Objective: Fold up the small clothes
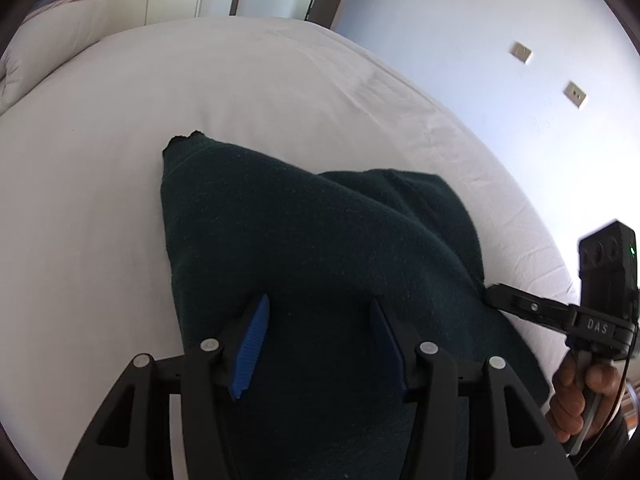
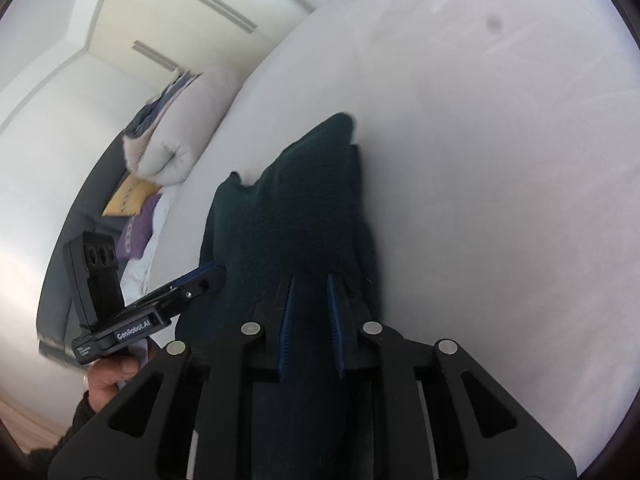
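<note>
A dark green knitted garment (image 1: 312,248) lies on the white bed (image 1: 120,128), partly lifted into folds. My left gripper (image 1: 316,320) is open, its blue pads spread over the cloth's near part. My right gripper (image 2: 312,296) is shut on an edge of the same garment (image 2: 288,216) and holds a fold raised off the bed (image 2: 500,160). In the left wrist view the right gripper (image 1: 492,294) pinches the cloth's right edge. In the right wrist view the left gripper (image 2: 208,274) sits at the cloth's left side.
A white pillow with a blue print (image 1: 52,28) lies at the bed's head. It also shows in the right wrist view (image 2: 180,132), beside yellow and purple cushions (image 2: 132,208). A wall with sockets (image 1: 576,94) runs along the bed's right edge. White wardrobe doors (image 2: 180,16) stand behind.
</note>
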A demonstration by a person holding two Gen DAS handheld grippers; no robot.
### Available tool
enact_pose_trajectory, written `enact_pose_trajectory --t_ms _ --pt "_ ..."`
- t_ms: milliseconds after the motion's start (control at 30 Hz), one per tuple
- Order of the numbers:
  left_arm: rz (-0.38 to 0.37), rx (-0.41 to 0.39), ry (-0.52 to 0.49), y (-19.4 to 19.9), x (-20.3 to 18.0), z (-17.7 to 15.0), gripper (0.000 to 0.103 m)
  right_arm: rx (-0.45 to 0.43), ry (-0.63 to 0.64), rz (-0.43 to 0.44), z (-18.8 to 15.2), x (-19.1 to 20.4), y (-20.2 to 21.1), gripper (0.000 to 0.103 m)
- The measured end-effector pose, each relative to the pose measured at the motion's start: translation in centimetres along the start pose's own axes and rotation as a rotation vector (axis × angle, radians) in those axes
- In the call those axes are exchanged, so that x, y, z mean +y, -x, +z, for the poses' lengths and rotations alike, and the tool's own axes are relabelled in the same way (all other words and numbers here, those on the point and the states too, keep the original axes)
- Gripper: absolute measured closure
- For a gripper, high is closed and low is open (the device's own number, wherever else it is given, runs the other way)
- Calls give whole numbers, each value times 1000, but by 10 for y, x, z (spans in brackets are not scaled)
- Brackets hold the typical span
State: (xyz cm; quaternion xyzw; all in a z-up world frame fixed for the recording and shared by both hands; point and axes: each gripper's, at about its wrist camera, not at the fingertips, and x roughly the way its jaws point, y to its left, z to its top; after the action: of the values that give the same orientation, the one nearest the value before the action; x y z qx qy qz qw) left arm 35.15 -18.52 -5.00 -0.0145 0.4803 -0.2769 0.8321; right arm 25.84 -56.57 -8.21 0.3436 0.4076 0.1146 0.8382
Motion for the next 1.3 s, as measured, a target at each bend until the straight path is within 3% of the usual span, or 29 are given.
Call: enact_pose_trajectory --t_ms 67,167,233,267,333,433,500,533,567,600,633,700,767,833,933,1000,1067,1133,1200,1300 --pt "-24 -35 11 18 0 -5 49 -49 52 -50 -6 23 24 82" --pt "-41 -94 47 37 3 -22 49 -75 165 24 -25 54 49 82" --pt "-35 -80 29 30 2 -34 49 -45 232 6 -36 67 48 78" --pt "-3 -59 -16 21 -4 -40 49 21 260 -44 -45 65 34 73" --pt "18 -59 -72 15 -13 -43 49 133 236 -150 -52 51 6 74" --pt "-8 -36 -23 28 -8 -30 49 102 220 -137 -58 50 19 73" --pt "-36 -103 29 51 4 -29 47 55 224 -117 -54 61 42 70" --pt "-24 -160 50 64 11 -28 36 30 231 -107 -48 62 53 63" --pt "-4 -194 71 71 18 -28 14 -3 234 -109 -43 64 63 39" --pt "17 -217 107 73 28 -28 5 -38 223 -127 -37 64 72 16" --pt "26 -216 128 72 35 -28 0 -74 204 -144 -29 65 81 12" --pt "38 -135 176 55 54 -26 2 -99 170 -161 -12 59 82 12" --pt "1 -36 246 33 74 -27 9 -42 106 -152 5 44 73 12" --pt "-40 46 300 14 85 -29 11 68 44 -120 17 33 45 18" --pt "-60 60 295 7 85 -23 11 157 7 -128 24 17 15 30" --pt "-88 88 295 2 82 -17 20 216 11 -106 23 14 -4 43" --pt "-135 127 290 -4 75 -9 41 233 57 -152 22 21 -16 43" --pt "-95 155 262 -9 67 -2 45 248 85 -166 26 27 -31 47" --pt "-71 166 236 -10 59 4 53 262 83 -182 25 28 -35 63" --pt "15 168 156 -4 36 7 61 258 124 -245 23 42 -33 77"
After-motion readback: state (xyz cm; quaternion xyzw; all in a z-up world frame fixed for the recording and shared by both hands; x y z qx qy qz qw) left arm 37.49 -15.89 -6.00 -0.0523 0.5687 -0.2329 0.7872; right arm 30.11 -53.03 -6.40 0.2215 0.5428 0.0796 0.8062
